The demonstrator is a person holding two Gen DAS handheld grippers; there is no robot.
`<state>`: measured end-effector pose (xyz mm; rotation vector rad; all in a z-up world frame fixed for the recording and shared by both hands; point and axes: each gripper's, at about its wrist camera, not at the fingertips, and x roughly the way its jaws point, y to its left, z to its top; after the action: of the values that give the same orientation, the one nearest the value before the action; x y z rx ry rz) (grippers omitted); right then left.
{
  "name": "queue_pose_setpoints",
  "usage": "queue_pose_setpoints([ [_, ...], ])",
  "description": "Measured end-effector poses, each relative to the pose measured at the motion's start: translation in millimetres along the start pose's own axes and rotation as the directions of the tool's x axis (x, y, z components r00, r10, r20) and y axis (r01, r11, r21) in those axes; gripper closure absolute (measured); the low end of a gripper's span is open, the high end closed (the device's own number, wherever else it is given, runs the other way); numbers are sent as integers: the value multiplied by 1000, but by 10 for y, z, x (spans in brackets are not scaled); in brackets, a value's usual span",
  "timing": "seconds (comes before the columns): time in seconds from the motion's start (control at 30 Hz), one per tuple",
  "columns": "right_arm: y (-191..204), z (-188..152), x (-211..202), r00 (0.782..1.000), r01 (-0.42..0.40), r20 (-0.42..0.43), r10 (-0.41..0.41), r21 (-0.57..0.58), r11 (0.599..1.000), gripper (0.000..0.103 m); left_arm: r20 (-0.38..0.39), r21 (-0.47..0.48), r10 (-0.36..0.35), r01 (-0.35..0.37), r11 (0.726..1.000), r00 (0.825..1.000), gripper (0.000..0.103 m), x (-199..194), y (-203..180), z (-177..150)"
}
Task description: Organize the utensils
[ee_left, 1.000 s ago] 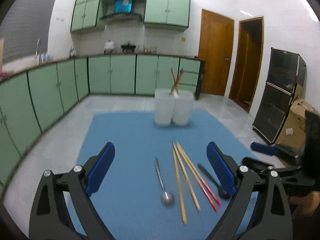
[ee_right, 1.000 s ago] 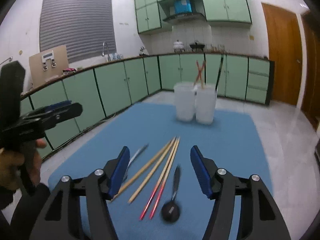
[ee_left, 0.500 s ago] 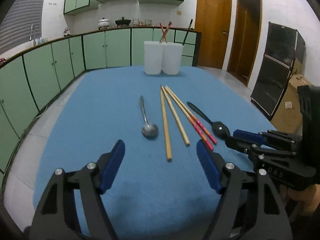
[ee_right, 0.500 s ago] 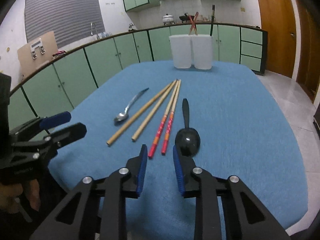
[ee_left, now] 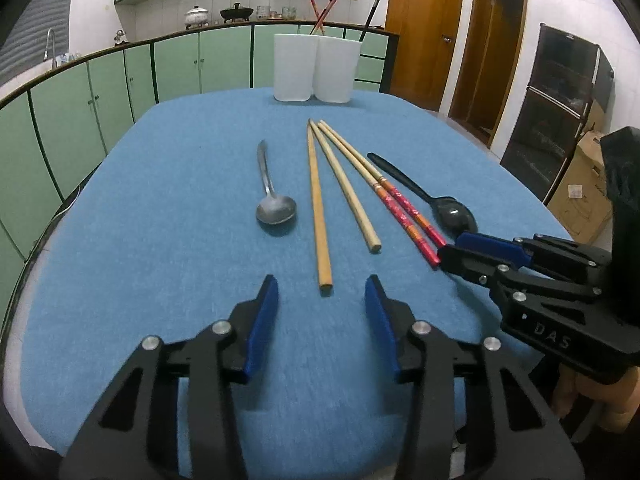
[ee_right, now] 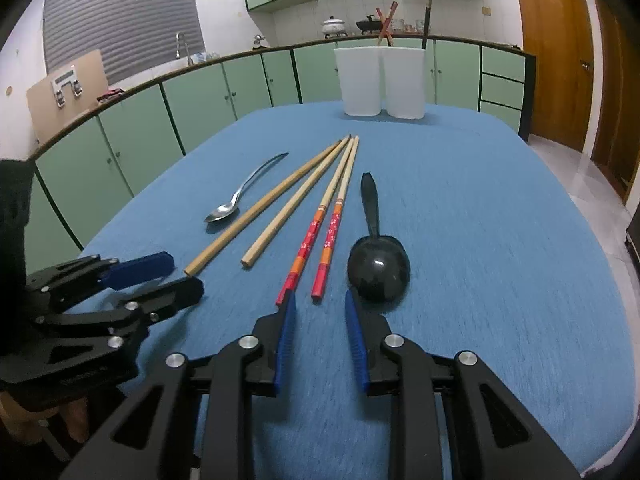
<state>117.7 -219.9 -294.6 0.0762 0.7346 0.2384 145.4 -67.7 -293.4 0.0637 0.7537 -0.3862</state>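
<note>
The bench (ee_left: 168, 184) now fills both wrist views where a second ago the far cabinets did: both grippers have come down low over its near edge. The two white tubs (ee_left: 314, 68) stand side by side at the far end, with a few sticks already poking out of them. All the loose utensils lie in a row nearer than the tubs, untouched and in the same places as before: a metal spoon (ee_left: 274, 208), two plain chopsticks (ee_left: 320, 208), two red-ended chopsticks (ee_right: 316, 236) and a black spoon (ee_right: 378, 268).

The left gripper (ee_left: 322, 308) has just been closing; its jaws stand partly apart with nothing between them, lined up just short of the near end of the longest plain chopstick. The right gripper (ee_right: 320, 314) narrowed earlier and now holds a slim gap, also empty, its tips just beside the near ends of the red-ended pair, farthest from the tubs.

Judging by this, sorting is barely under way; each gripper looks set for a first pick, likely chopsticks.
</note>
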Motion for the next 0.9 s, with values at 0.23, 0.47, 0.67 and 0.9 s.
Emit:
queue_pose_setpoints([
  [0.23, -69, 26, 35, 1000, 8, 9, -8, -9, 1000, 91, 28, 30, 9, -10, 1000, 1000, 68, 93, -23, 27],
  [0.47, -106, 49, 11, 1000, -4, 10, 5, -7, 1000, 97, 30, 44, -2, 0, 999, 1000, 96, 98, -62, 44],
  [0.67, -95, 155, -174, 999, -14, 44, 14, -9, 1000, 97, 51, 30, -12, 11, 1000, 999, 96, -36, -58, 150],
  [0.9, -137, 481, -510, 992, -10, 124, 11, -8, 1000, 97, 135, 18, 0, -3, 1000, 991, 96, -370, 32, 481],
])
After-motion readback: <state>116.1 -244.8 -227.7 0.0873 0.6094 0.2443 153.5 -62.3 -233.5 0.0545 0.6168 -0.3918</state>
